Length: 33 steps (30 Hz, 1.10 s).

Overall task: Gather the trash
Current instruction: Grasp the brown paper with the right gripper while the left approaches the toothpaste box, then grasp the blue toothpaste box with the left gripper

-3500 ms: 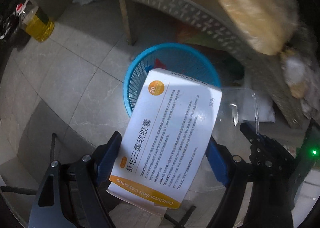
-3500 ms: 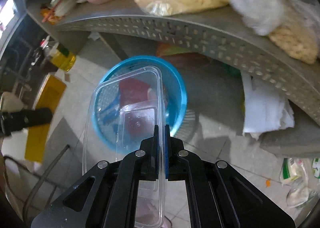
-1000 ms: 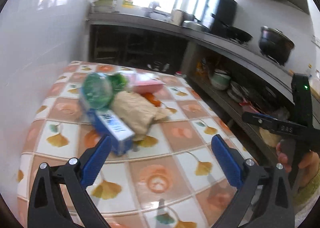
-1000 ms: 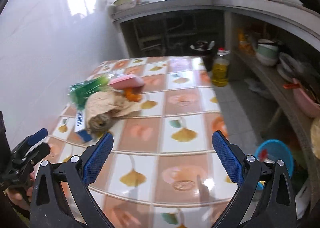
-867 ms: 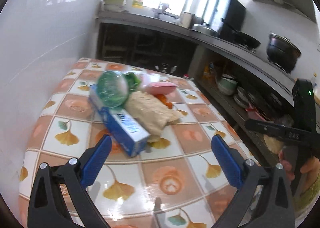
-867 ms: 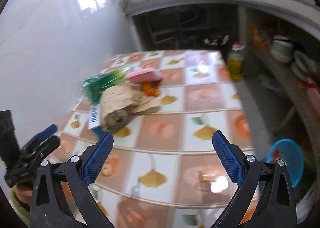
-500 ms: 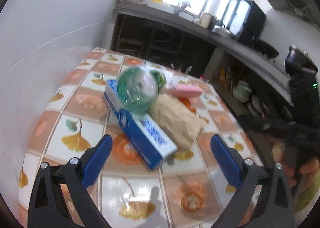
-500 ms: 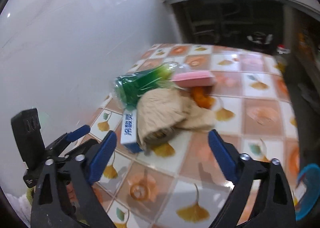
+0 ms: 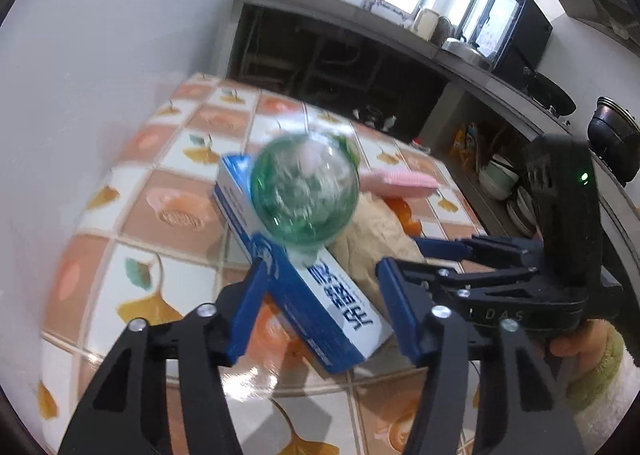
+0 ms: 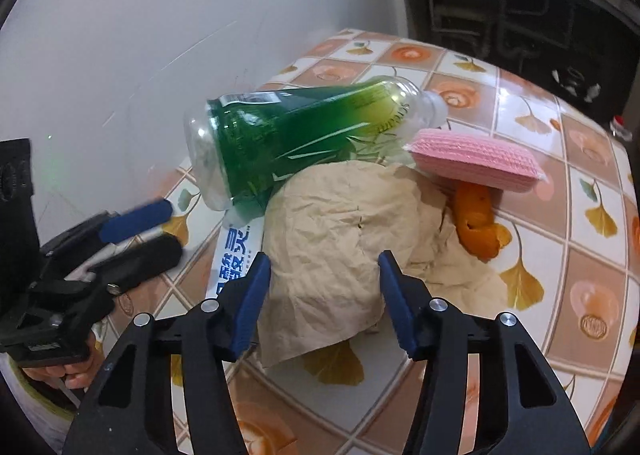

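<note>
Table: tiled top in orange and white with a leaf pattern, set against a pale wall; all my trash lies heaped on it, on the wall side.
Paper bag: crumpled, beige, the middle of the heap and my landmark here.
Green bottle: clear plastic, lying tilted across the wall-side edge of the paper bag, its base over the blue box.
Blue box: long blue-and-white carton flat on the table, touching the paper bag on the wall side.
Pink sponge: just beyond the paper bag's far end, resting on the orange peel.
Orange peel: touching the paper bag at that end.
My left gripper: jaws have just been closing; the blue box lies between the blue pads; I cannot tell whether they press on it.
My right gripper: jaws have just been closing; they straddle the near end of the paper bag; contact unclear.
My hands: fingers below each handle, a green cuff on the right one.
</note>
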### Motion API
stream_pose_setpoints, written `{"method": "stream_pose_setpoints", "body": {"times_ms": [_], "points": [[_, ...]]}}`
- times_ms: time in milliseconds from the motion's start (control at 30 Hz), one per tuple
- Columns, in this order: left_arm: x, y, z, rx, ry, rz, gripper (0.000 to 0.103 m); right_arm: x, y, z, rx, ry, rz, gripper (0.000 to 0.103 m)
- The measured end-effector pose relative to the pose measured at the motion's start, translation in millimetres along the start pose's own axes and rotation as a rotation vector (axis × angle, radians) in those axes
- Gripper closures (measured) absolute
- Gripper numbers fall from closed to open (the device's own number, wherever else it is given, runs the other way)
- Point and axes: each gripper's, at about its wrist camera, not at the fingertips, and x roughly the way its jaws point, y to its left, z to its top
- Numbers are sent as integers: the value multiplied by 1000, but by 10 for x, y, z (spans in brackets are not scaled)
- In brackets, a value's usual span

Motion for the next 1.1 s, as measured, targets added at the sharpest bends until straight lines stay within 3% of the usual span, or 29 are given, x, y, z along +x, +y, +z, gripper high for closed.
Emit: {"method": "stream_pose_setpoints", "body": {"times_ms": [67,167,233,433,800,1100], "points": [[42,1,-40,-3,19,-2,51,-52,39,-1,-20,-15,-11,57],[72,6,-76,-12,39,-10,52,-166,61,15,-25,-40,-10,80],[99,4,-86,-21,55,-16,52,-197,54,33,-9,-40,1,101],[215,-44,-108,-44,118,-25,52,-166,-25,61,47,-55,35,103],[310,18,-125,-108,157,17,52,-752,-94,-192,134,-170,64,103],[199,22,-131,-101,120,30,84,-1119,-202,-661,220,-195,81,103]]}}
